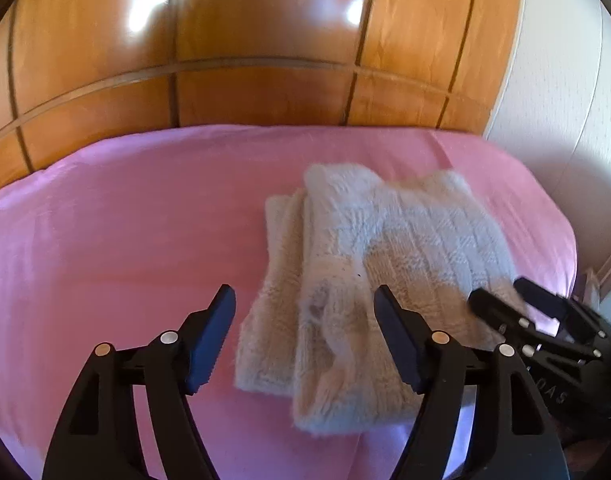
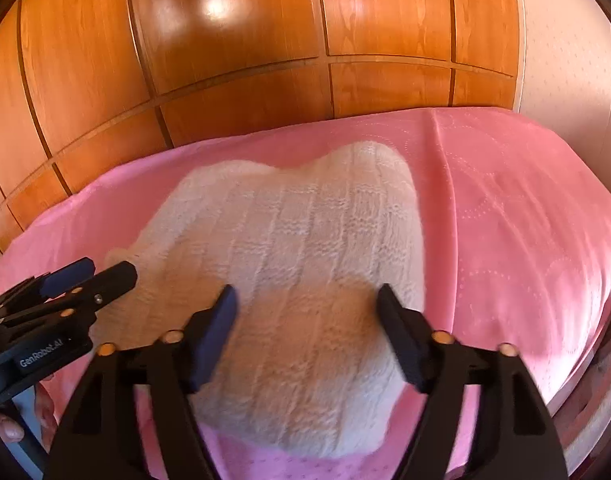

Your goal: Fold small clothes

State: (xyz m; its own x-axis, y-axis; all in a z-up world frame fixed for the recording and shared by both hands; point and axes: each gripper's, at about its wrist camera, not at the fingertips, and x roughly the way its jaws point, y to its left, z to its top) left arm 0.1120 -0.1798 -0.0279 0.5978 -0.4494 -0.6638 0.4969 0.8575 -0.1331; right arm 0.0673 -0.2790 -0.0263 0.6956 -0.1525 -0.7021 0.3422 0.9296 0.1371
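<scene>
Both grippers' fingers (image 1: 397, 344) spread, empty — folded knit (image 2: 289, 264) on pink bedspread (image 1: 117, 216), wooden wardrobe (image 2: 225, 60) behind.

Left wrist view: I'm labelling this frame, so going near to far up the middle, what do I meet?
left gripper, jaws open with nothing clamped → folded cream knit garment → bare pink bedsheet → wooden wardrobe panels.

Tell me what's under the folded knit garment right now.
The cream knit garment lies on the pink bedspread, its own layers stacked. Whether anything else sits beneath cannot be seen; the garment covers that patch.
</scene>
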